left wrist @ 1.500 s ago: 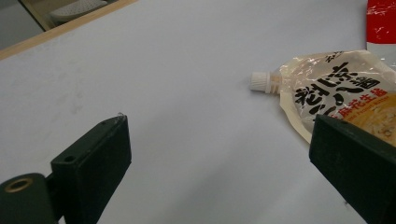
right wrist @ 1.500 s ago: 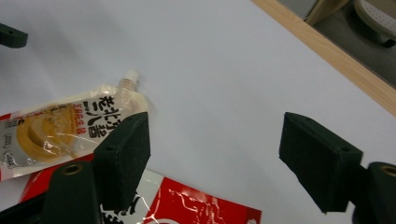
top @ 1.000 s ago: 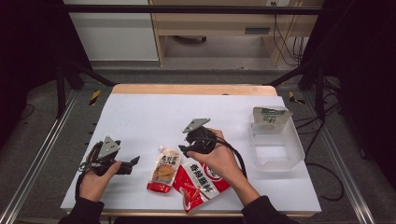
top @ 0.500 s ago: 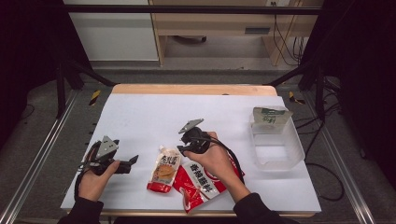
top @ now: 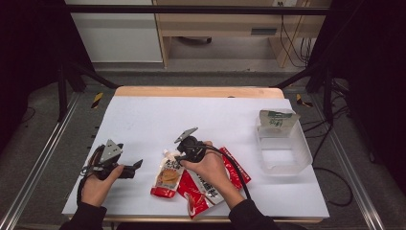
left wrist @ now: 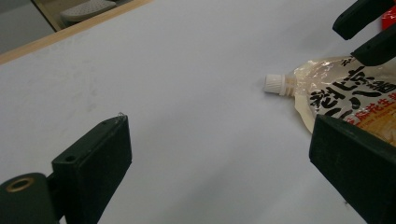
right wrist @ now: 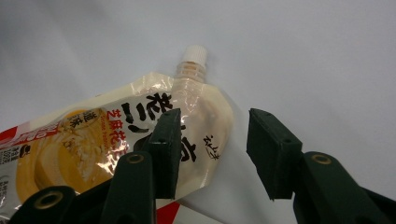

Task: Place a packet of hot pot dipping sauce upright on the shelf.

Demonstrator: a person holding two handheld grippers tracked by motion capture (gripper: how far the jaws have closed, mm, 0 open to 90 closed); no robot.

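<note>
At the near edge of the counter [top: 143, 120], around six o'clock, three sachets lie together: one pale spouted sauce pouch [top: 167, 175] and two red packets [top: 198, 189]. The right gripper [right wrist: 212, 156] straddles the pouch's upper corner, its fingers half spread and just closing, not yet pinching. At eight o'clock the left gripper [top: 136, 165] idles, fingers wide apart. Farther off, at three o'clock, the clear bin [top: 299, 153] holds one green-topped packet [top: 277, 119]; seemingly three remain to move.

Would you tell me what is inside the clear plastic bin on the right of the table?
The clear plastic bin holds one white and green pouch, leaning against its far wall. The rest of its floor looks bare; the pouch's lower end is blurred by the wall.
</note>
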